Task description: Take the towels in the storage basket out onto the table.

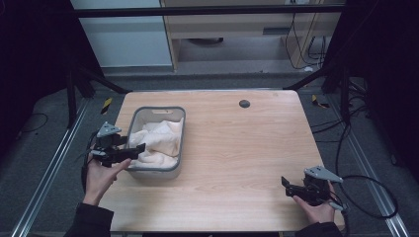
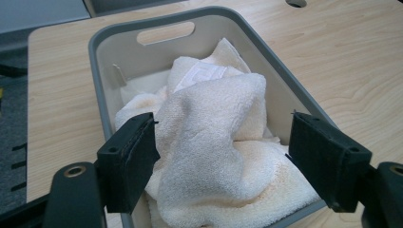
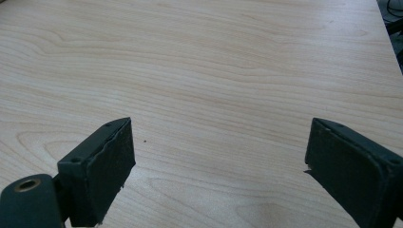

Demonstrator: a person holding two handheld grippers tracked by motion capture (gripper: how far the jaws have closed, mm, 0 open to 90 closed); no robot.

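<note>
Down at the near right corner of the wooden table (image 1: 237, 163), the right gripper (image 1: 285, 183) sits low in the person's hand, its jaws spread wide with nothing but bare wood grain between them, well apart from everything else. Over on the near left, the left gripper (image 1: 141, 147) is poised at the near left rim of the grey basket (image 1: 182, 129), and in the left gripper view its jaws gape wide too, pads pressing on nothing, with the cream towel (image 2: 214, 142) framed between them but apart from them. That towel lies crumpled inside the basket, heaped toward its near end, a folded hem showing on top. Farther on, the basket's far wall has a handle slot (image 2: 165, 33), and beyond it a small dark round hole (image 1: 244, 103) marks the tabletop near the far edge.
</note>
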